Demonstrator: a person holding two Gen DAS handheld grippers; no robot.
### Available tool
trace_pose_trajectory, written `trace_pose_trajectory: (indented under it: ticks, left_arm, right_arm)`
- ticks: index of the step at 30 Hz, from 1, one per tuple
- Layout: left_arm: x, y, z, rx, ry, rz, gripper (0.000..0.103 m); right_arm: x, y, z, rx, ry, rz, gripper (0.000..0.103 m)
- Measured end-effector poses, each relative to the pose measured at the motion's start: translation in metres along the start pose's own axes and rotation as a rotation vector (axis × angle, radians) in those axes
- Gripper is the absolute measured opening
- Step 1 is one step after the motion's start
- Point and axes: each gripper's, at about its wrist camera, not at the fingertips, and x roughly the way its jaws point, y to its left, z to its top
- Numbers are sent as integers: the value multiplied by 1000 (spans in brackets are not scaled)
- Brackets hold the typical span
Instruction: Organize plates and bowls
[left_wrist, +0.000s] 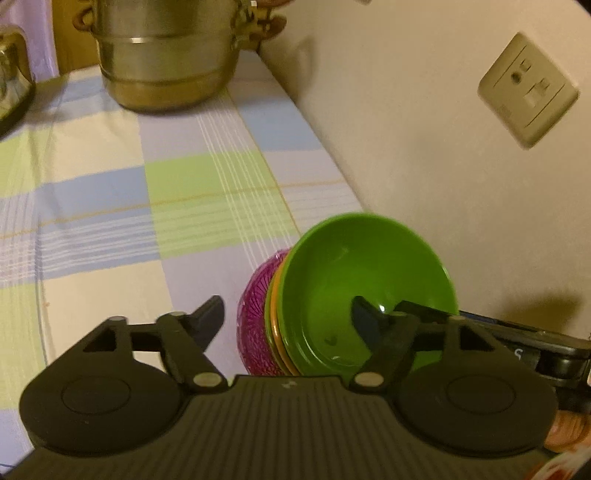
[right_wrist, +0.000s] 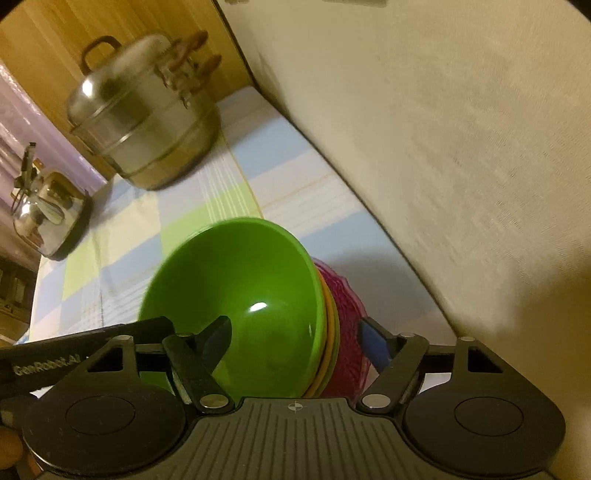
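Two grippers: both stand wide apart, one on each side of a nested stack of bowls, neither pressing on it.
Left gripper (left_wrist: 286, 314): jaws wide; one finger stands over the cloth beside the pink bowl, the other in front of the green bowl's inside; nothing gripped.
Right gripper (right_wrist: 295, 334): jaws wide, straddling the stack's rims from the opposite side; nothing held.
Green bowl (left_wrist: 365, 284): topmost, glossy, its open mouth facing up.
Orange bowl (left_wrist: 274, 325): only a thin rim shows between green and pink.
Pink bowl (left_wrist: 256, 314): patterned and translucent, lowest in the stack, resting on the tablecloth.
Checked tablecloth (left_wrist: 110, 206): pastel squares; the stack sits close to the wall (left_wrist: 424, 129), probably to tidy it aside.
Steel steamer pot (left_wrist: 166, 55): far corner, well apart.
Kettle (right_wrist: 46, 214): shiny, at the far left edge.
Judgement: stacking looks finished.
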Motion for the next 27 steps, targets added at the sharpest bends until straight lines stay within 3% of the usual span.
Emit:
trace_pose_trajectory:
  ticks: [13, 27]
  left_arm:
    - [-72, 13, -29, 39, -143, 33, 97]
    - [-129, 22, -102, 75, -277, 108, 98]
  right_arm:
    - [-65, 23, -24, -48, -107, -44, 81]
    - [-110, 41, -91, -49, -133, -36, 81]
